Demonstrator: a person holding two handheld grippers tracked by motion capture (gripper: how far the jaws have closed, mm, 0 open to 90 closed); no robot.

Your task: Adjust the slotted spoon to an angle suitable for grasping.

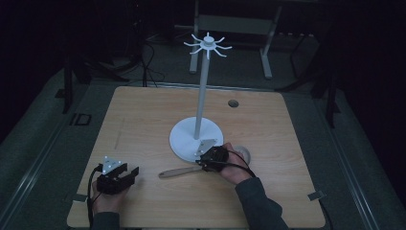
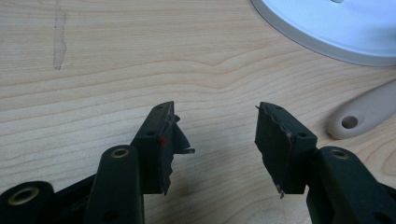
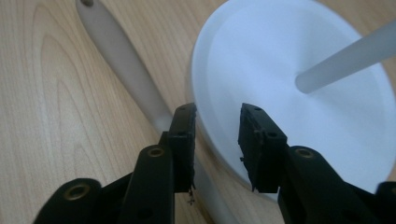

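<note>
- Beige long-handled kitchen utensil with a hanging hole at its handle end [image 1: 179, 171] lies flat on the light wooden table [image 1: 143, 124], just in front of the round white base of the tall white hanging stand [image 1: 196, 139], handle end pointing toward my left side.
- My right gripper [image 1: 207, 160] sits at the utensil's right end, beside the base rim. In the right gripper view the handle [image 3: 126, 70] runs away from my left jaw, passing beside and under it; my fingers [image 3: 183, 135] stand partly apart, pressing on nothing, with the base behind the gap.
- My left gripper [image 1: 125, 173] rests near the table's front left, jaws wide apart and empty; its view shows the handle's holed tip [image 2: 362, 116] off to the right.
- I judge the step in hand to be getting a fresh hold on the utensil. To do it well I would centre the handle between both pads, come down square to the tabletop, and close low and firm so the smooth handle does not skate away.
- Keep clear of the base rim: a jaw catching it could nudge the stand.
- White hooks fan out at the top of the pole [image 1: 208, 45].
- Table is pale wood grain with a round cable hole [image 1: 233, 103] near the back. Beyond it the room is dark, with a grey floor, cables and a metal frame.
</note>
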